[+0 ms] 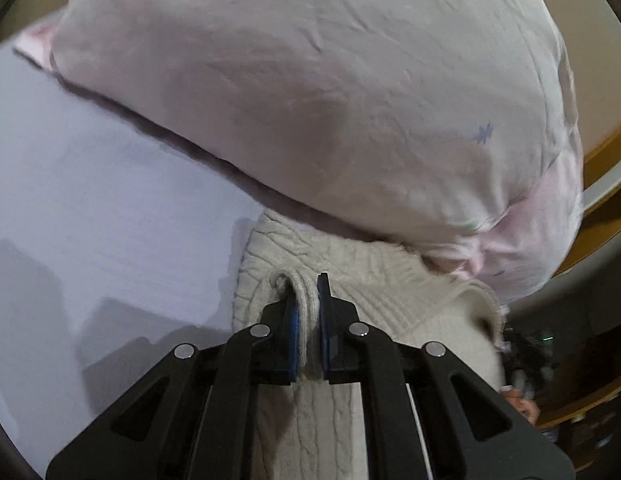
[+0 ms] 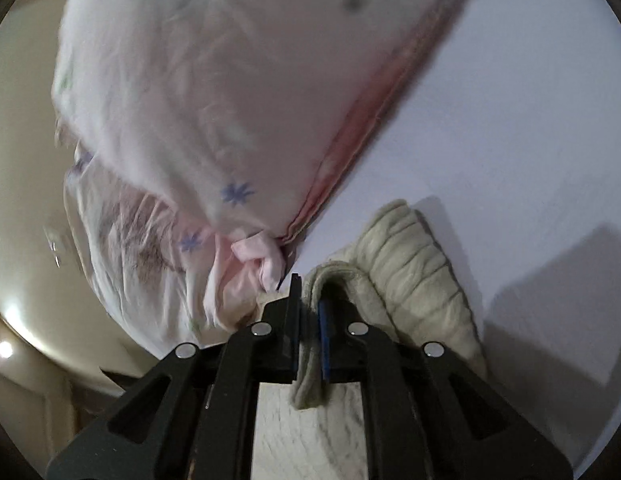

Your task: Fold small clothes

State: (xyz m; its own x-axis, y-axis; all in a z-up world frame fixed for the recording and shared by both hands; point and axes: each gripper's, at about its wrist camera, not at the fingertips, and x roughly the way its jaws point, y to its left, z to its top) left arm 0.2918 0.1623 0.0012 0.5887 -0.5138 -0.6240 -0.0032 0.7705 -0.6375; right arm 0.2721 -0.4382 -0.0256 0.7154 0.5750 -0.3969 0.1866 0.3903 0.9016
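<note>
In the left wrist view the left gripper [image 1: 308, 300] had its jaws drawn narrow, pinching a doubled fold of the cream knit garment [image 1: 350, 280] between the blue pads. The knit spread from the fingers toward 3 o'clock and ran down out of sight beneath the gripper body at 6 o'clock, so its full shape could not be made out. A pale pink cloth [image 1: 310, 100], printed with small blue stars, filled the frame from 10 to 3 o'clock and lay over the far edge of the knit, hiding it. The white table [image 1: 90, 180] showed at 9 o'clock. At 4 o'clock, dark clutter and a bit of skin were too blurred to identify.

In the right wrist view the right gripper [image 2: 308, 296] was likewise closed down on a rolled edge of the same cream knit garment [image 2: 410, 272], which bunched toward 3 o'clock on the white table [image 2: 510, 120]. The pink cloth [image 2: 210, 100] hung from 12 to 8 o'clock, motion-blurred, its lower corner knotted near the fingertips. Behind it at 9 o'clock a cream surface with bright reflections was unclear.
</note>
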